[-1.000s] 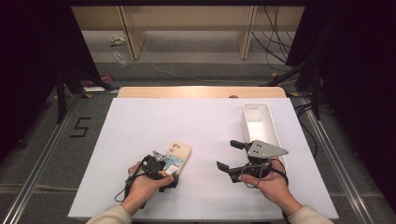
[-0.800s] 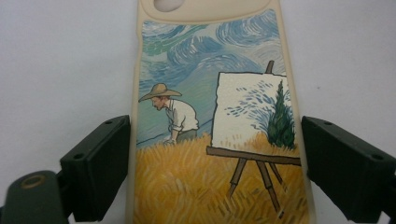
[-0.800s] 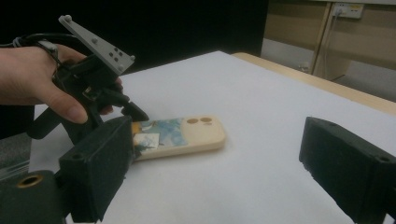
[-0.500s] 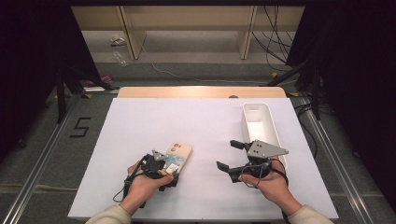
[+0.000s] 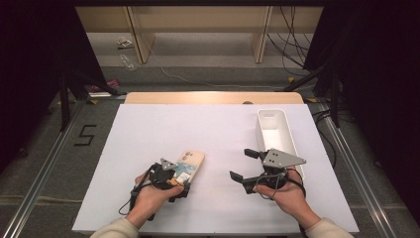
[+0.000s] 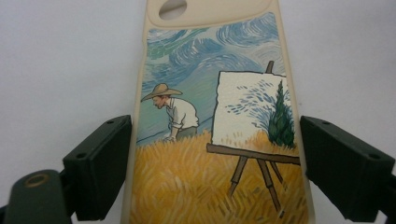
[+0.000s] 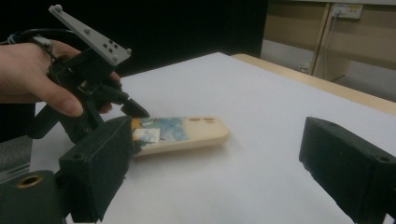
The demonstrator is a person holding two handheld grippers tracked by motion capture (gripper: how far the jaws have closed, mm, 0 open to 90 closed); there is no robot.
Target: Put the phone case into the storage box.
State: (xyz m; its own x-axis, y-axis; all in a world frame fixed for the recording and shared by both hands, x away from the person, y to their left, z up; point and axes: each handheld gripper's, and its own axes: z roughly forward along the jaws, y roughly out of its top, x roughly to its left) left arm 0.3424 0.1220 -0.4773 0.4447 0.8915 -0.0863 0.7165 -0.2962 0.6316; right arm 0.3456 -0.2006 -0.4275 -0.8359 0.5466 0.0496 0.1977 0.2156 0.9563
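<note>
Phone case (image 6: 219, 140): it lies flat on the white table (image 5: 198, 129), near the front edge, left of the middle.
Your left gripper (image 5: 184, 182): jaws on both sides of the case's lower end, touching its edges.
Your right gripper (image 5: 243, 164): jaws spread, nothing between them, hovering near the front-right corner beside the white tray (image 5: 285, 124).

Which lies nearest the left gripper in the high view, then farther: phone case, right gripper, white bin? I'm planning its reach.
1. Phone case, between the left gripper's jaws.
2. Right gripper, to its right.
3. White bin, far right, beyond it.
</note>
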